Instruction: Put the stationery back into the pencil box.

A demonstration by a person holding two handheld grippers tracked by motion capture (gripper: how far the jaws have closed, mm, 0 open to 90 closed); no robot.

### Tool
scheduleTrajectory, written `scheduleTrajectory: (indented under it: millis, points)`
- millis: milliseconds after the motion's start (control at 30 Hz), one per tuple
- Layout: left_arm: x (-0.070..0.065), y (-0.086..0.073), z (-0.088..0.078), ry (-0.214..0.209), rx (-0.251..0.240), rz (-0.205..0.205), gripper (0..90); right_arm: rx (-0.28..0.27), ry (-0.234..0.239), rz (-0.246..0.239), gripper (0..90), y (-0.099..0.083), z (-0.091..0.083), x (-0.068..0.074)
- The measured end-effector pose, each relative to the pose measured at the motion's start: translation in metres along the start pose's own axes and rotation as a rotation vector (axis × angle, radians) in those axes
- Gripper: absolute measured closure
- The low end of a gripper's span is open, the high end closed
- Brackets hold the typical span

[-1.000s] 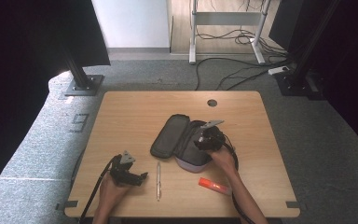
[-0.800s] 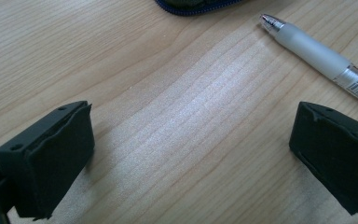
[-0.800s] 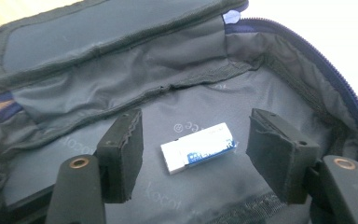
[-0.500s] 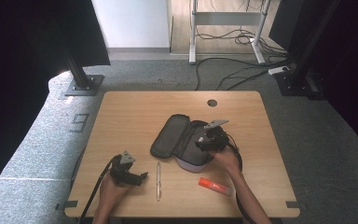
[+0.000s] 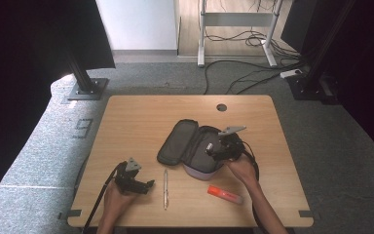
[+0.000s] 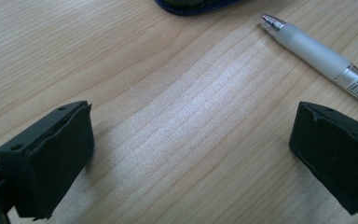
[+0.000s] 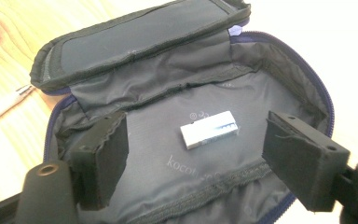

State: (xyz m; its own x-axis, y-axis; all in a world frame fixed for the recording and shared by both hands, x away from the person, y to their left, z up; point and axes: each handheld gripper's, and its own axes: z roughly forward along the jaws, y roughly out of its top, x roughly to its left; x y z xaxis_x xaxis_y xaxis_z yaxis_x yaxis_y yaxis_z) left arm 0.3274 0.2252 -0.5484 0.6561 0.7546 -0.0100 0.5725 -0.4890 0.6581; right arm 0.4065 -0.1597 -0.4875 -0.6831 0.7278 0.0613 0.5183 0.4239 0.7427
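Right gripper view looks into an open pencil case [image 7: 177,154], a soft pouch with crinkled grey fabric lining, a faint printed logo and a dark blue zipper running round its rim. One small white eraser [image 7: 209,129], a flat rectangular block with a blue-printed sleeve, lies on the lining at the centre, apart from both fingers. The right gripper [image 7: 200,161] hangs over the pouch with its blocky black fingers spread wide, gripping nothing; they have just been opening, and the eraser lies loose below the gap.

From the high view, the case [image 5: 190,146] sits mid-desk, its padded lid folded flat toward 9 o'clock. The desk [image 5: 141,117] is pale wood with fine straight grain. A slim pen [image 5: 165,189] with a frosted barrel and metal tip lies at 7 o'clock of the case, and an orange highlighter [image 5: 225,194] at 5 o'clock. The left gripper [image 5: 135,184] rests at 8 o'clock, fingers wide apart and empty on bare wood.
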Motion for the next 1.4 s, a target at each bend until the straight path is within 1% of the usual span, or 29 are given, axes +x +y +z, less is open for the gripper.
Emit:
scheduleTrajectory:
  millis: [200, 367, 500, 667, 900, 1067, 1400]
  points:
    - [0.0, 0.0, 0.0, 0.0, 0.0, 0.0, 0.0, -0.012, -0.021, 0.005, 15.1, -0.003, -0.009, 0.002]
    - [0.0, 0.0, 0.0, 0.0, 0.0, 0.0, 0.0, -0.018, -0.014, 0.011, 13.6, -0.007, -0.016, 0.005]
    - [0.0, 0.0, 0.0, 0.0, -0.001, 0.001, 0.0, -0.015, -0.004, 0.009, 13.2, -0.012, -0.022, 0.006]
    - [0.0, 0.0, 0.0, 0.0, 0.0, 0.0, 0.0, -0.026, 0.0, 0.009, 13.3, -0.017, -0.03, 0.009]
    - [0.0, 0.0, 0.0, 0.0, 0.001, 0.002, 0.0, -0.029, 0.008, 0.004, 13.5, -0.024, -0.041, 0.013]
    - [0.0, 0.0, 0.0, 0.0, 0.0, 0.001, 0.0, -0.027, 0.012, -0.009, 14.2, -0.031, -0.046, 0.016]
    - [0.0, 0.0, 0.0, 0.0, 0.0, 0.001, 0.0, -0.017, 0.01, -0.004, 14.0, -0.048, -0.054, 0.022]
